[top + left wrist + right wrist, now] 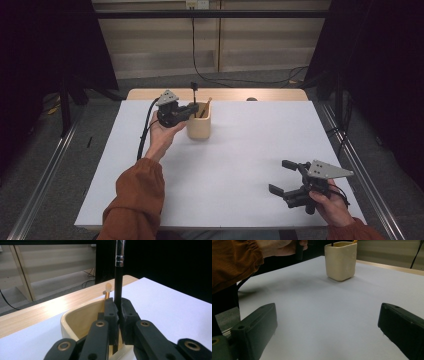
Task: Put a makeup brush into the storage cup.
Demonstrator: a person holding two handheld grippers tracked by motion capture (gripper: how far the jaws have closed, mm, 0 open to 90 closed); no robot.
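On the white desk [240, 150], the left tongs [119, 307] pinch a black pen [119, 277] upright over the cup [199, 127], not yet released; the right tongs [285, 177] rest spread, well apart.

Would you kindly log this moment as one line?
left gripper: shut on black pen over cup | right gripper: open, idle | table

On the white counter [240, 150] the left tool [194, 108] sits at the rim of a cream cup [199, 123], clamped on an upright black pen [194, 92] — the right tool [285, 177] rests near the front edge, jaws spread.
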